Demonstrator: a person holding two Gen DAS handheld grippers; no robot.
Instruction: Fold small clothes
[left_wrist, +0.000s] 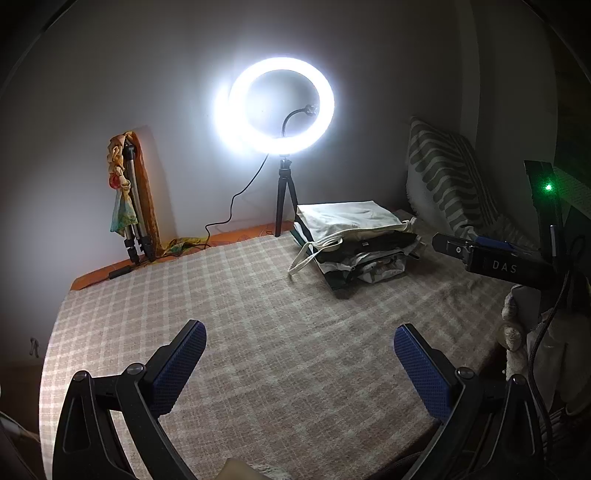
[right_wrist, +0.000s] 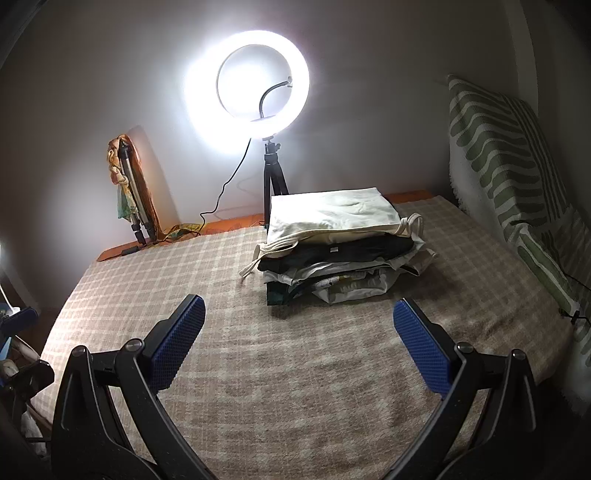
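Both my grippers hang empty with the jaws spread wide: the left gripper (left_wrist: 299, 354) over bare blanket (left_wrist: 258, 295), the right gripper (right_wrist: 299, 332) a little nearer the stack (right_wrist: 340, 254) of folded clothes, which sits well ahead on the far right part of the bed. No loose garment lies between my fingers (right_wrist: 177, 343), so I judge the step in hand is fetching the next piece; I'd bring it to the open checked patch in front of me, lay it flat, and pinch two corners level before folding, keeping clear of the stack so its edges stay square. A cream bag (right_wrist: 332, 214) with trailing straps tops the stack, and what lies under it I can only read as dark and pale layers. Low on the right of the left view there is pale cloth (left_wrist: 517, 332), possibly the unfolded pile, but it is cut off and dim. Beyond, the ring light (right_wrist: 255, 103) glares out the wall behind it.
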